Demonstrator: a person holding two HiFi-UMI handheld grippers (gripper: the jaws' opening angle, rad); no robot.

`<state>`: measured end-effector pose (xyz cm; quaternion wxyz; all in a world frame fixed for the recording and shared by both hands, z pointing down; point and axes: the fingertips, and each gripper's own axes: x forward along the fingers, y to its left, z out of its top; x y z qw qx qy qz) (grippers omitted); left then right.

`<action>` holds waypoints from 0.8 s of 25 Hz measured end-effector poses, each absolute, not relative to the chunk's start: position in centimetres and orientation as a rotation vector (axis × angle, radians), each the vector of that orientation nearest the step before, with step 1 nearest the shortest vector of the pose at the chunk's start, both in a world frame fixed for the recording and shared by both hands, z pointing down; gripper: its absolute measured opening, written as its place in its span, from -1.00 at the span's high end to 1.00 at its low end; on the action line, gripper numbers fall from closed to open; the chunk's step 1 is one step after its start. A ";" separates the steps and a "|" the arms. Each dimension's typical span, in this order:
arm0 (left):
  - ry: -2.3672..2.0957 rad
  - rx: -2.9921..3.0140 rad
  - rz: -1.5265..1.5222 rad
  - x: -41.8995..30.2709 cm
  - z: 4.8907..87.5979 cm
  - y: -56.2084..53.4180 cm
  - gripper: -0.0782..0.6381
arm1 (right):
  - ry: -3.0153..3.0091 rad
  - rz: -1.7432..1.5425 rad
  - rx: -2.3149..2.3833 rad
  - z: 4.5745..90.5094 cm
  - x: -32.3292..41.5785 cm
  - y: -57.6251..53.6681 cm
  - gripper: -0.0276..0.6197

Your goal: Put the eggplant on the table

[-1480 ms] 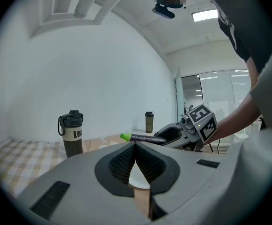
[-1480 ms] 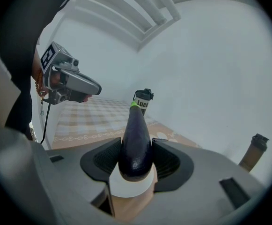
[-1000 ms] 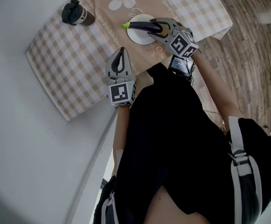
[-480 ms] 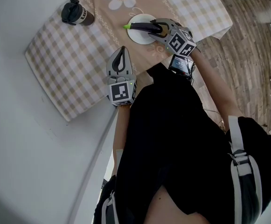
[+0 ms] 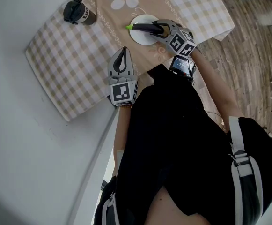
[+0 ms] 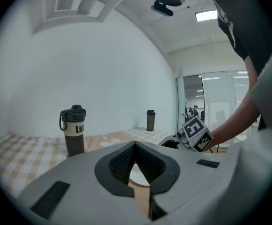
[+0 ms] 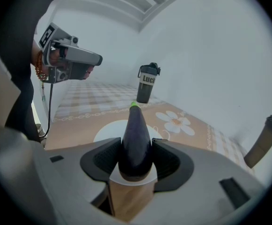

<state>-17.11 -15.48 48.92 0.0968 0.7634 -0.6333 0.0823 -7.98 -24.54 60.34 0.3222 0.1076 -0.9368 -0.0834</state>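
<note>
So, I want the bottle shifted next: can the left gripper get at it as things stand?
Probably yes. The left gripper is shut and empty, the bottle stands upright ahead to its left, and only bare checked cloth lies between them. Its jaws must open first.

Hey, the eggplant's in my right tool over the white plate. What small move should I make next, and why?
Probably slide the right tool sideways until the eggplant is past the plate and over bare tablecloth, then lower it. The tool is clamped on the eggplant's thick end, and the eggplant lies over the plate, not the table itself.
</note>
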 end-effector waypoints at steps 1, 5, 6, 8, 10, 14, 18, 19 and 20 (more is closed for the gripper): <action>-1.876 2.257 0.252 -17.1 48.9 -15.5 0.76 | -2.458 -0.216 0.283 60.4 -8.0 -24.6 0.25; -1.872 2.279 0.235 -16.9 49.1 -15.5 0.76 | -2.454 -0.195 0.289 61.1 -7.8 -24.7 0.25; -1.872 2.275 0.243 -16.9 49.0 -15.4 0.76 | -2.452 -0.194 0.287 61.2 -7.8 -24.7 0.25; -1.870 2.274 0.247 -16.8 49.0 -15.4 0.76 | -2.449 -0.198 0.280 61.3 -7.8 -24.7 0.25; -1.867 2.275 0.236 -16.6 49.0 -15.3 0.76 | -2.448 -0.194 0.277 61.6 -7.8 -24.7 0.25; -1.854 2.271 0.284 -16.4 49.3 -15.2 0.76 | -2.438 -0.185 0.271 62.1 -7.8 -24.5 0.25; -1.842 2.296 0.268 -15.9 49.4 -15.3 0.76 | -2.433 -0.177 0.270 62.6 -7.9 -24.5 0.25; -1.839 2.295 0.271 -15.8 49.5 -15.2 0.76 | -2.432 -0.179 0.270 62.6 -7.9 -24.5 0.25; -1.834 2.299 0.270 -15.7 49.6 -15.2 0.76 | -2.432 -0.179 0.271 62.5 -7.9 -24.5 0.25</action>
